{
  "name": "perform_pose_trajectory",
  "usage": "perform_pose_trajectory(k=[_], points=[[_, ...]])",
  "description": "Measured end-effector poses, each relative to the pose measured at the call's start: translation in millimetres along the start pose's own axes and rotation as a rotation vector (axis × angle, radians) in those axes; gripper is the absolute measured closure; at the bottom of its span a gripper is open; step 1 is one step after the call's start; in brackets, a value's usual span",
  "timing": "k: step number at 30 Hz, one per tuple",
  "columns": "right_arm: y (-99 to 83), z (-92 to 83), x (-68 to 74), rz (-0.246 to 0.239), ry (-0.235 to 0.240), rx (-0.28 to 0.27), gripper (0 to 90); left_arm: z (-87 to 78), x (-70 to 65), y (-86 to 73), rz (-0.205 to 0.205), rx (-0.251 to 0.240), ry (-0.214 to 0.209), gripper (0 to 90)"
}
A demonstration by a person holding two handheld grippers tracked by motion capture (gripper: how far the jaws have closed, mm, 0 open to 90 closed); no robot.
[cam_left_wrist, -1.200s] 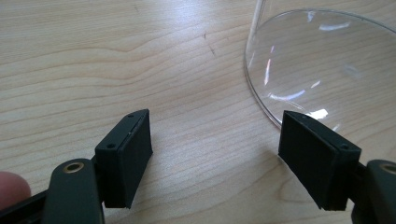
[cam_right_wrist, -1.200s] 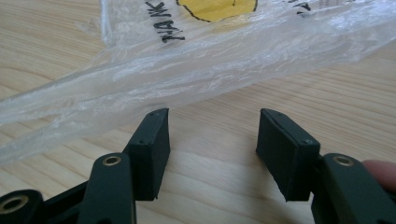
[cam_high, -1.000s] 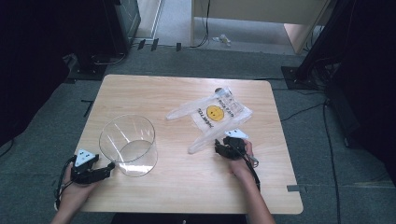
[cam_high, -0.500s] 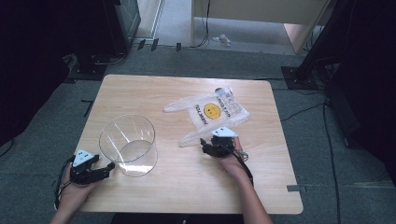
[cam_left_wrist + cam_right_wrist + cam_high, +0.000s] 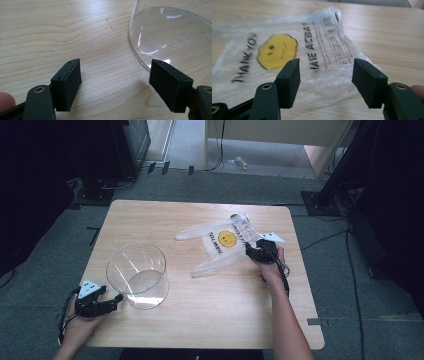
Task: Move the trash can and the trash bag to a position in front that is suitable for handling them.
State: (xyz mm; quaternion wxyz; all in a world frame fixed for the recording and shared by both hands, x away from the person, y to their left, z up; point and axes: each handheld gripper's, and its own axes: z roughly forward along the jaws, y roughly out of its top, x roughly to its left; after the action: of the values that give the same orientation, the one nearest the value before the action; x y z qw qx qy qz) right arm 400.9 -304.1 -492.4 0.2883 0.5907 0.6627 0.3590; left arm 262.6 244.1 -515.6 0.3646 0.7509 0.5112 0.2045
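A clear plastic bag [image 5: 224,244] printed with a yellow smiley face is lying flat and crumpled on the wooden table [image 5: 200,315], in the right-centre of the high view, its handles trailing toward the left and lower left. The right gripper [image 5: 253,251] is sitting at the bag's right edge in that view, held by a hand whose forearm is coming up from the bottom right of the frame. In the right gripper view the right gripper [image 5: 325,82] is showing its two black jaws standing apart, with the bag [image 5: 287,57] spread under and beyond them; the pads are not pressing on the plastic, and nothing is pinched between them. Its jaws have just been closing a little, with only loose plastic lying below the gap.

A round clear glass bowl [image 5: 137,275] is standing upright in the left-centre of the high view, well apart from the bag. The left gripper [image 5: 116,301] is resting low at the lower left, just beside the bowl's base. In the left gripper view the left gripper [image 5: 116,85] is holding its jaws wide apart over bare wood, and the bowl [image 5: 172,37] is filling the upper right of that frame, its curved rim passing just behind the right-hand jaw. Whether that jaw is touching the glass cannot be told.
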Motion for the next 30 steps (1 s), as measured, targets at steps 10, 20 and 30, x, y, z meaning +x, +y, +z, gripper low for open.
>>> perform_pose_trajectory(k=[10, 20, 30], points=[[-20.8, 19.8, 0.2, -0.020, 0.006, 0.101, 38.5, -0.5, 0.3, -0.4, 0.001, 0.000, -0.006, 24.9], [-46.1, -13.9, 7.7, 0.016, -0.041, 0.096, 34.3, -0.5, 0.0, -0.4, 0.004, 0.001, -0.004, 25.0], [-85.1, -67.0, 23.4, 0.037, -0.072, 0.098, 30.9, -0.4, -0.5, -0.3, 0.012, 0.004, 0.001, 25.0]])
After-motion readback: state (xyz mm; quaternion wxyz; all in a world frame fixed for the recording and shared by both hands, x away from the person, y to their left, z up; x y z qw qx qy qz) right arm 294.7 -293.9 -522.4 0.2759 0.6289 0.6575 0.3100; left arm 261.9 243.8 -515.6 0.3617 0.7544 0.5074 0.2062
